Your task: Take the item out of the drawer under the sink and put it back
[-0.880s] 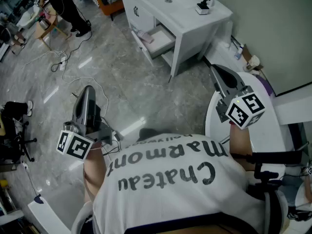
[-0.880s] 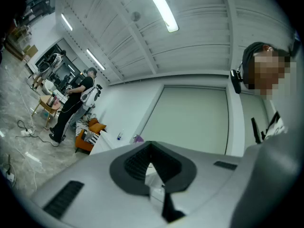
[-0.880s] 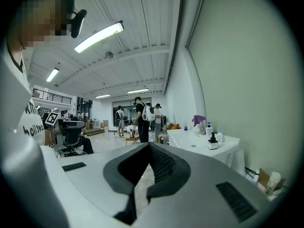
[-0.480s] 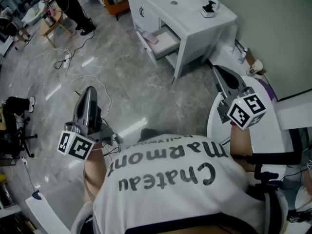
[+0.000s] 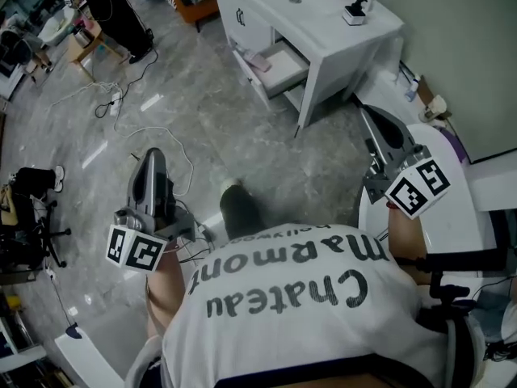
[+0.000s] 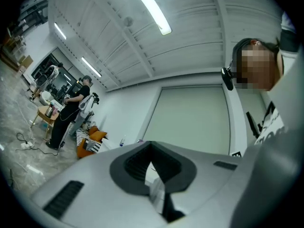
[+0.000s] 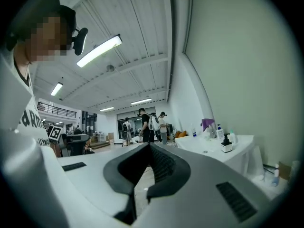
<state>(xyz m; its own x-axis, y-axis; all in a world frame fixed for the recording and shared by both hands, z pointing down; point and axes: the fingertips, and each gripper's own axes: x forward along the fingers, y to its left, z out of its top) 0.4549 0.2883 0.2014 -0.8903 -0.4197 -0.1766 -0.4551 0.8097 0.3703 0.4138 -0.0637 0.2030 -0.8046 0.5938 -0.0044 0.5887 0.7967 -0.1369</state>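
The white sink cabinet stands at the top of the head view, its drawer pulled out toward the floor. A small pink item lies in the drawer. Both grippers are held up, well short of the cabinet. My left gripper hangs over the marble floor, jaws together with nothing between them. My right gripper points toward the cabinet's right side, jaws likewise together and empty. In the right gripper view the cabinet top carries a black pump bottle.
A white rounded table lies under my right arm. White cables trail across the floor at left. A person in black stands by a wooden chair at top left. A black office chair sits at far left.
The wearer has stepped toward the cabinet; a dark shoe now shows on the floor ahead. Both grippers kept their pose and stayed shut.
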